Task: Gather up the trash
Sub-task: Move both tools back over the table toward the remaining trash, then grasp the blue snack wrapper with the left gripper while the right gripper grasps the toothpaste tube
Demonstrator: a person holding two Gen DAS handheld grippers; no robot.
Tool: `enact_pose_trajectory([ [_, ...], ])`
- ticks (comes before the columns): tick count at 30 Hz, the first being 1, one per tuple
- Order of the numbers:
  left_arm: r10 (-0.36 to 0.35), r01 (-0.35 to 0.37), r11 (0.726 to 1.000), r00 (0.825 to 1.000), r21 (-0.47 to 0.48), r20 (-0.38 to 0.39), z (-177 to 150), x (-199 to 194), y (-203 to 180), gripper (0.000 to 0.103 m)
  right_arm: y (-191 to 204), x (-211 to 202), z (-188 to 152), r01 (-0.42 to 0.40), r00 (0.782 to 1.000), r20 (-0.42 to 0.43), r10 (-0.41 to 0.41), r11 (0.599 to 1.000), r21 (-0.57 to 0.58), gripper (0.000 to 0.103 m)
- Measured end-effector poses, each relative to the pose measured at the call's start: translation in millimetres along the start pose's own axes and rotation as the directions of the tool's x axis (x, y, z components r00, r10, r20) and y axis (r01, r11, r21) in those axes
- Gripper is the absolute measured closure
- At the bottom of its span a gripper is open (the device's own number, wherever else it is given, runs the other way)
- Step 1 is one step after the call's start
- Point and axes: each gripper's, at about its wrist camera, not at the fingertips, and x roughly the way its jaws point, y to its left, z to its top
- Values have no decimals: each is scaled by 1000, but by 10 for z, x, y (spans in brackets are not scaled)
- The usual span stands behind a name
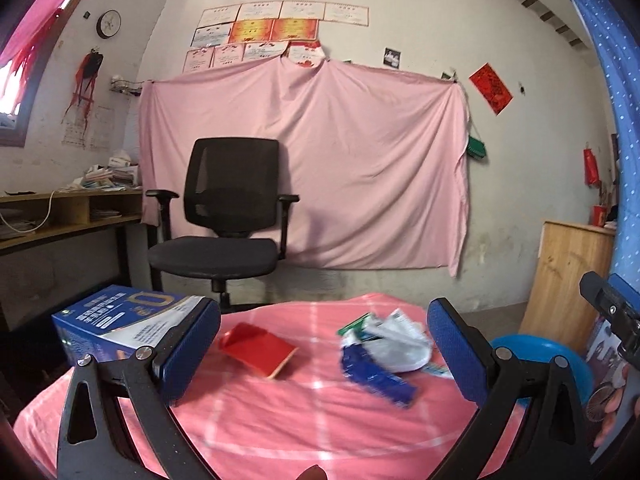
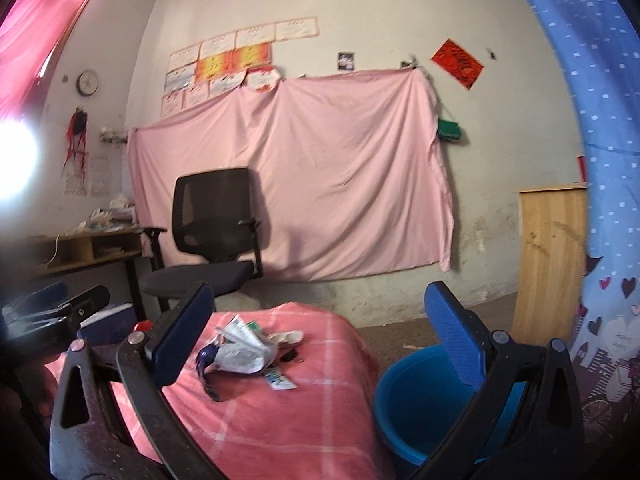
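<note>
The left gripper [image 1: 324, 350] has its two blue fingers [image 1: 188, 350] spread wide with nothing between them. It hangs above a table with a pink checked cloth [image 1: 280, 420]. The right gripper [image 2: 320, 344] is spread wide too and holds nothing.

The trash lies on the cloth, just past the fingers. It is a little pile: a crumpled white wrapper [image 1: 394, 344], a blue wrapper [image 1: 374, 374] touching it in front, and a small green packet [image 1: 354, 324] peeking out behind. A small printed slip [image 2: 280, 381] lies at the near edge of the pile.

Only the left view shows the red card sleeve [image 1: 258, 348] well, lying alone to the left of the pile, and the blue box [image 1: 124, 322] at the far left corner. Only the right view shows deep into the blue bucket [image 2: 420, 404], which stands low beside the table on the right. It also shows something small and dark [image 2: 290, 356] behind the pile; it is too blurry to name.

Farther back stands a black office chair [image 1: 224, 216]. Behind it a pink sheet [image 1: 340, 160] hangs on the wall, with certificates [image 1: 260, 28] above it and a clock [image 1: 109, 24] to the left.
</note>
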Motion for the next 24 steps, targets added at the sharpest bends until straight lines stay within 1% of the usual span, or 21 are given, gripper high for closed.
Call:
enact_pose_trajectory([
  [6,51,-50,998,998,26,-35,-187,178,181,2,165,237,-84,-38,998,-52,37,999,-21,0],
  [11,69,-67,997,996,41,-57,-317,312,308,2,286,437,-171,-61,993,-103,57,998,-34,0],
  [15,78,-73,995,994,61,-79,-388,428,347,2,378,573,-227,-67,988,-145,57,996,-64,0],
  [19,107,-97,992,987,81,-124,-447,610,377,2,429,723,-288,-49,980,-196,25,992,-119,0],
  [23,71,-62,997,976,51,-206,-507,790,397,2,398,914,-360,-47,961,-274,17,994,-103,0],
  [24,57,-49,998,973,40,-222,-521,830,391,2,385,974,-383,-46,953,-302,14,994,-99,0],
])
